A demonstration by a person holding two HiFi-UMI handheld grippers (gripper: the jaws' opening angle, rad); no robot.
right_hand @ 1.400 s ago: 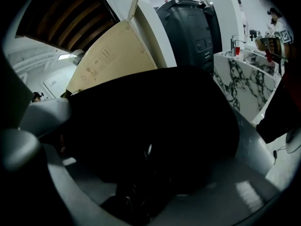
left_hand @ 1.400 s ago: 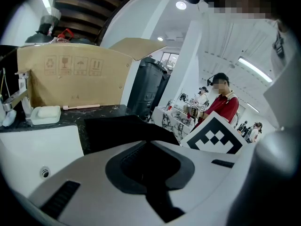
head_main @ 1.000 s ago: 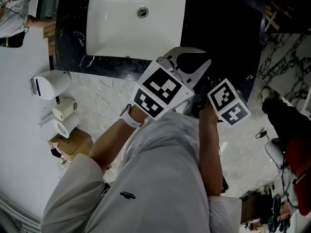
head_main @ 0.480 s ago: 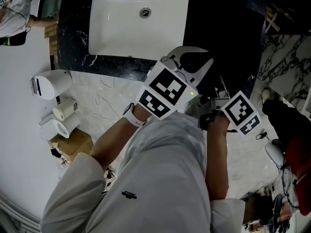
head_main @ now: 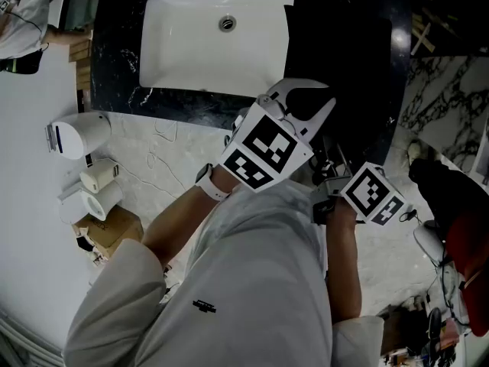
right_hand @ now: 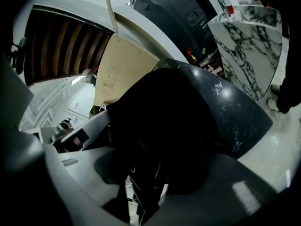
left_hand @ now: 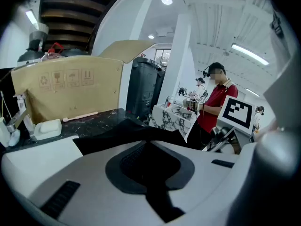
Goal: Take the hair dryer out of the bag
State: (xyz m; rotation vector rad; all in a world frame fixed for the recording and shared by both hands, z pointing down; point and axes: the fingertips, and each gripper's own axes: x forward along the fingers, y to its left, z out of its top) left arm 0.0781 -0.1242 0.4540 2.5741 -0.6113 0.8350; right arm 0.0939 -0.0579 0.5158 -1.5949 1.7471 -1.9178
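My left gripper [head_main: 306, 98] hangs over the black counter just right of the sink. Its jaws [left_hand: 150, 173] are nearly together, and the black bag [left_hand: 117, 133] spreads out from their tips, so they seem shut on its edge. My right gripper [head_main: 330, 165] is nearer my body, to the right of the left one. In the right gripper view its jaws [right_hand: 150, 173] stand wide around a bulky black thing with thin cords under it, which I take for the hair dryer [right_hand: 160, 121]. It is too dark to tell where dryer ends and bag begins.
A white sink [head_main: 214, 37] is set in the black marble counter [head_main: 344, 29]. A cardboard box [left_hand: 70, 88] and a white soap dish [left_hand: 47, 128] stand behind it. Paper rolls [head_main: 95, 186] and a white dispenser [head_main: 76, 134] are at the left; a person in red [left_hand: 216, 107] stands beyond.
My right gripper has drawn back to the right and toward my body, away from the left gripper, keeping the black thing between its jaws. The left gripper has stayed in place.
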